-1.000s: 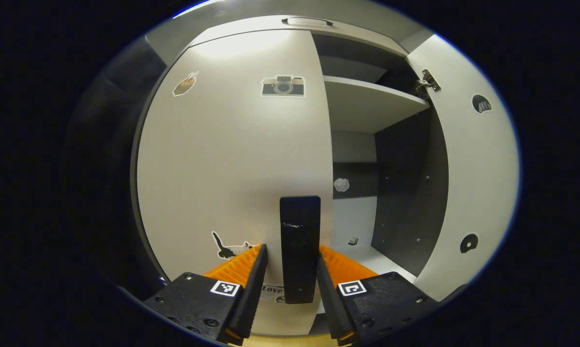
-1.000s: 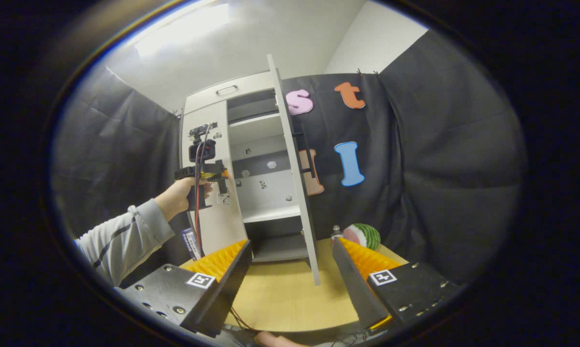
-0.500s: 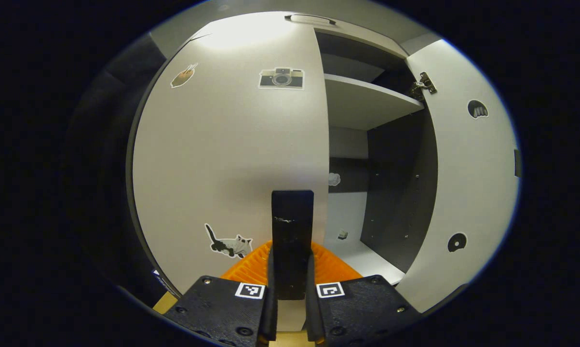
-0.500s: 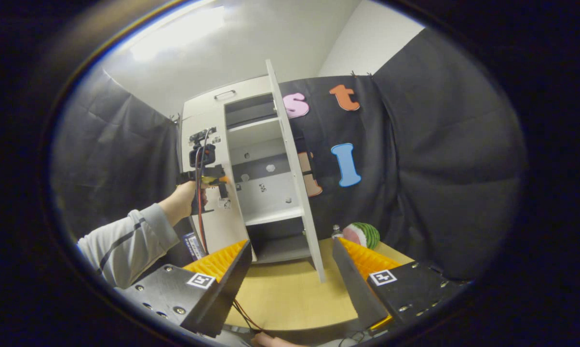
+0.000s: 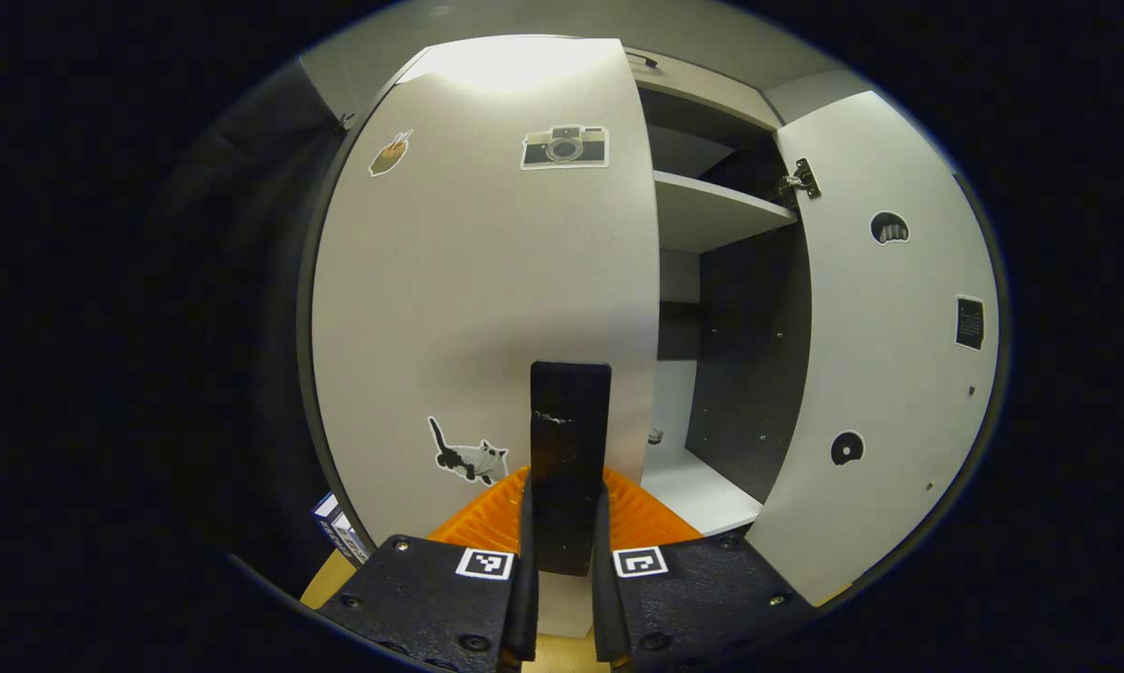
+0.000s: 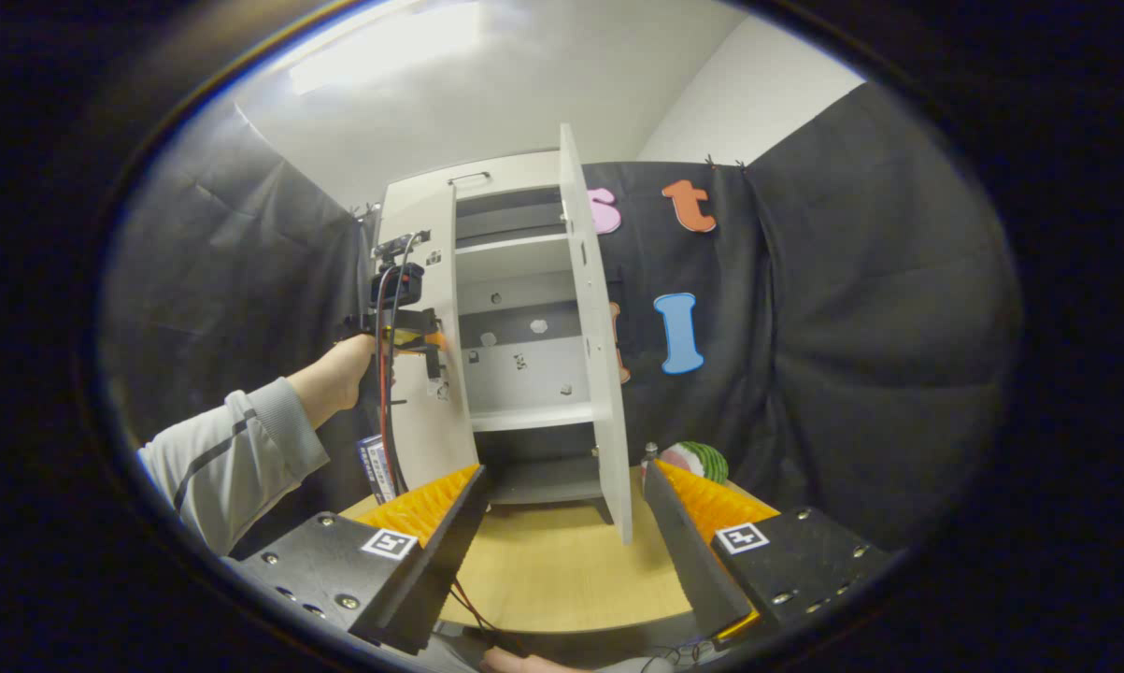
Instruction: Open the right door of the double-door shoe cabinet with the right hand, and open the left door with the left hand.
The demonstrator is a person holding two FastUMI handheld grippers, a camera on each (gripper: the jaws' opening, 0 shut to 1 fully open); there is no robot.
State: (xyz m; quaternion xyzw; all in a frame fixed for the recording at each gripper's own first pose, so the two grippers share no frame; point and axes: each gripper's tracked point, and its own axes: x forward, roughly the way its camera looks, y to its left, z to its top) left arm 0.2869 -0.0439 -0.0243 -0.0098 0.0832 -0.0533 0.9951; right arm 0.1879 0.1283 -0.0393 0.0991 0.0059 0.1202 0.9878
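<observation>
While left gripper (image 5: 562, 533) fingers clamp the handle (image 5: 569, 439), right gripper (image 6: 562, 523) gapes wide.

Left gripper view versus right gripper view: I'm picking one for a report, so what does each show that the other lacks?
Left gripper view alone: the left gripper shut on the black handle of the left door, plus camera and cat stickers. Right gripper view alone: the open right gripper held back from the cabinet, the person's sleeve, a wooden table, a watermelon. Both: the right door swung open and the shelves inside.
</observation>
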